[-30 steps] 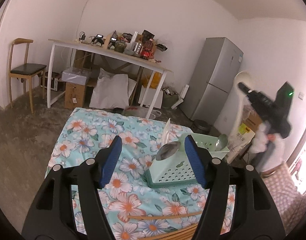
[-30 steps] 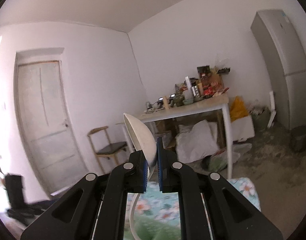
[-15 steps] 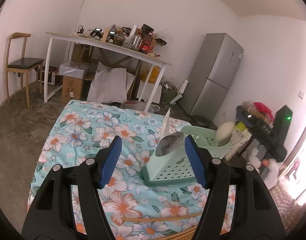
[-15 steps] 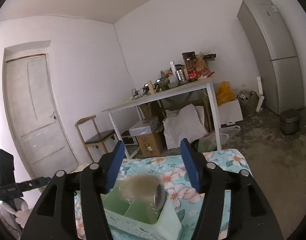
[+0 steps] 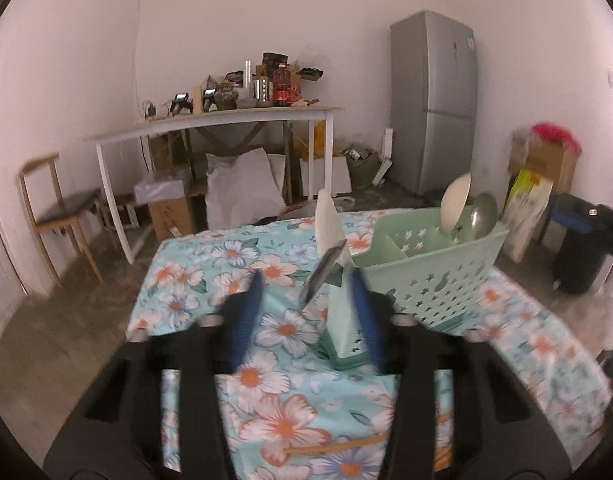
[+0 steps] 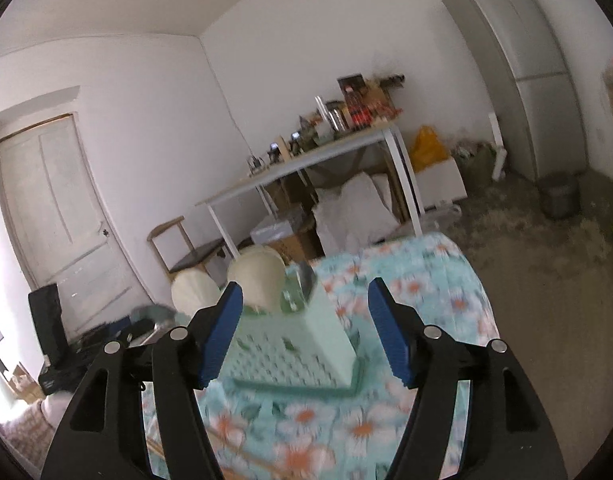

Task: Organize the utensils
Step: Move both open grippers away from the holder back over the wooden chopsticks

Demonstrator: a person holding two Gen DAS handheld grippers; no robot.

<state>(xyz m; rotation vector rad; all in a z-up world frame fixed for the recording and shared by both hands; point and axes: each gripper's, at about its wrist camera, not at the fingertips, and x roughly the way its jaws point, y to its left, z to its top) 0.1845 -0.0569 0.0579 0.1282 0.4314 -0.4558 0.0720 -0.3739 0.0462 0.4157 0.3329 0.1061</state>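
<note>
The green perforated basket (image 5: 434,276) on the flowered desk (image 5: 282,328) holds a white ladle (image 5: 456,200) and a steel spoon (image 5: 482,214), while the left gripper (image 5: 306,316), its jaws just closing with nothing between, hovers just beside it and the right gripper (image 6: 302,332), just opening, hangs empty before it.

White walls, cluttered white table (image 5: 226,120), grey fridge (image 5: 434,96), wooden chair (image 5: 58,208).
</note>
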